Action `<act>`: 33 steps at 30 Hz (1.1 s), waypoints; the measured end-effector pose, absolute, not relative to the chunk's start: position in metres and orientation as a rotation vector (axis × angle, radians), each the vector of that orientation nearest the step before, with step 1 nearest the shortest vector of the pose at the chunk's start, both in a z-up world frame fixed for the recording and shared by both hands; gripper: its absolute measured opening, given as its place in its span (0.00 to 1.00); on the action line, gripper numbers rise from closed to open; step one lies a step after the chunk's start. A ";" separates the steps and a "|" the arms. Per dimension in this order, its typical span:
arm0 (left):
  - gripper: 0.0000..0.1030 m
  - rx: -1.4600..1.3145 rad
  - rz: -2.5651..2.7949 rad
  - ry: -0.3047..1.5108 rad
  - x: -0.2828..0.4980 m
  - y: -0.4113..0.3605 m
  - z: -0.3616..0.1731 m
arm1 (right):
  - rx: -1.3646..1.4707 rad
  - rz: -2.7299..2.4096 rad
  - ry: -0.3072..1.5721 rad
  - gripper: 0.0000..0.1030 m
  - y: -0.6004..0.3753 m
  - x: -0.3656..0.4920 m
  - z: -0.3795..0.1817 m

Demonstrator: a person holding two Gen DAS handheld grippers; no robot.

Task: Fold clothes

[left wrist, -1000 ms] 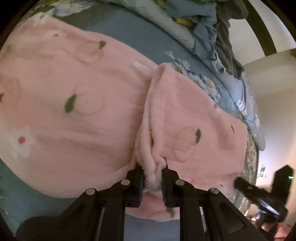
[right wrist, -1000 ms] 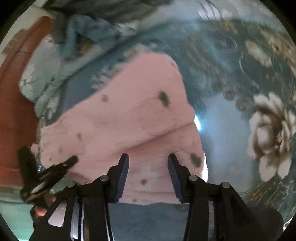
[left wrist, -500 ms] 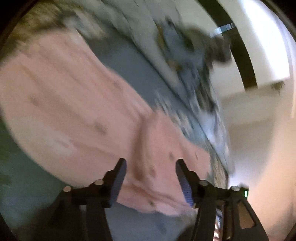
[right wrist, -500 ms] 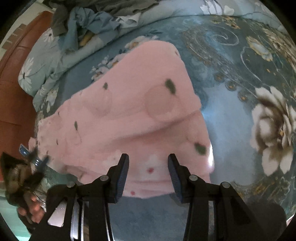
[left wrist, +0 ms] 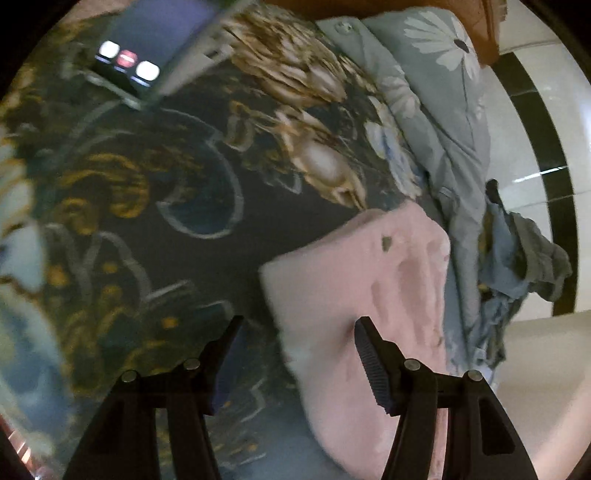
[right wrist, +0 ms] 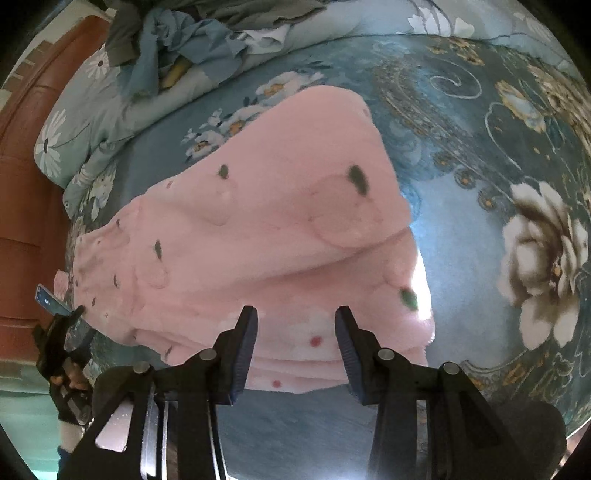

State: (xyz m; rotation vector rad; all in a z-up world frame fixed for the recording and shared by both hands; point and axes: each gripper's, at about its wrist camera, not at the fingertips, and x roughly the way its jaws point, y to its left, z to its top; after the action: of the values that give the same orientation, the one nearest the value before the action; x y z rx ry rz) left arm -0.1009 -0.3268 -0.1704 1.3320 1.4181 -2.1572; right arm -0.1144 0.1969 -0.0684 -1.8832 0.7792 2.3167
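A pink fleece garment [right wrist: 258, 240] with green leaf marks lies folded on a floral bedspread [right wrist: 480, 166]. My right gripper [right wrist: 295, 343] is open and empty, hovering over the garment's near edge. My left gripper [left wrist: 297, 354] is open and empty; its right finger [left wrist: 369, 362] overlaps the garment [left wrist: 351, 295] in that view, its left finger over the bedspread. The left gripper also shows at the lower left of the right wrist view [right wrist: 62, 339], beside the garment's left end.
A pile of blue and grey clothes [right wrist: 192, 33] sits on a daisy-print quilt [right wrist: 74, 133] at the back. A phone on a stand [left wrist: 147, 48] is at the far side. A brown headboard [right wrist: 22, 206] runs along the left.
My left gripper let go of the pink fleece fold, opened, and swung away to the garment's end. My right gripper stayed open and barely moved.
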 end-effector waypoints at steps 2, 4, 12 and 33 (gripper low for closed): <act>0.61 1.354 -2.168 1.405 -0.110 -0.329 -0.173 | -1.890 2.316 0.771 0.43 0.195 -0.115 -0.067; 0.60 1.347 -2.194 1.365 -0.117 -0.328 -0.173 | -1.898 2.320 0.764 0.44 0.193 -0.117 -0.065; 0.25 1.307 -2.313 1.152 -0.130 -0.311 -0.136 | -1.889 2.314 0.798 0.44 0.196 -0.111 -0.066; 0.24 1.581 -3.203 0.406 -0.173 0.025 0.031 | -1.640 2.304 1.131 0.44 0.265 -0.057 -0.063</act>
State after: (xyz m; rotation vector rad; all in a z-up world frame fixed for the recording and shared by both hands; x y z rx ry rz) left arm -0.1729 0.0248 0.0310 1.5806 0.4057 -3.2025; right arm -0.0573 0.2649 -0.0628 -1.6403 1.1308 2.3035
